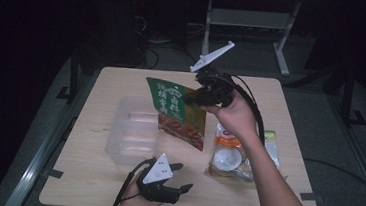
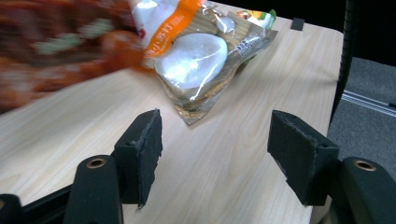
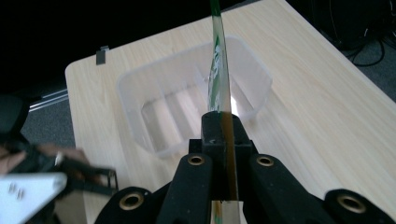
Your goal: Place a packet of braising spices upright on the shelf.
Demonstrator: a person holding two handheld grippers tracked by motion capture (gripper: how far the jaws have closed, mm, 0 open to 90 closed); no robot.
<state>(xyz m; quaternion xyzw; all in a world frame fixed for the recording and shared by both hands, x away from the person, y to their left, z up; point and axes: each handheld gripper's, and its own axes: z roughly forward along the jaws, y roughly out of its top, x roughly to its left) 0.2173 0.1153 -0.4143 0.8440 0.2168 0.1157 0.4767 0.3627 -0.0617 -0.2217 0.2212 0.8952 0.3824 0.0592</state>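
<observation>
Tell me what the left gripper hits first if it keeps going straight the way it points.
Probably the clear snack packet lying on the table. The open left gripper points toward its near corner, with bare wood between, though depth is hard to judge.

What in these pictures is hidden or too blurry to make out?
- Green snack packet: in the left gripper view it is a red-orange motion blur; in the right gripper view it shows edge-on.
- Its printed words: too small in the high view.
- Packet lying on the table: partly covered by the person's right forearm.
- Clear plastic tub: its right side sits behind the held packet.

Blurred red packet [image 2: 56, 51], cut off
</observation>
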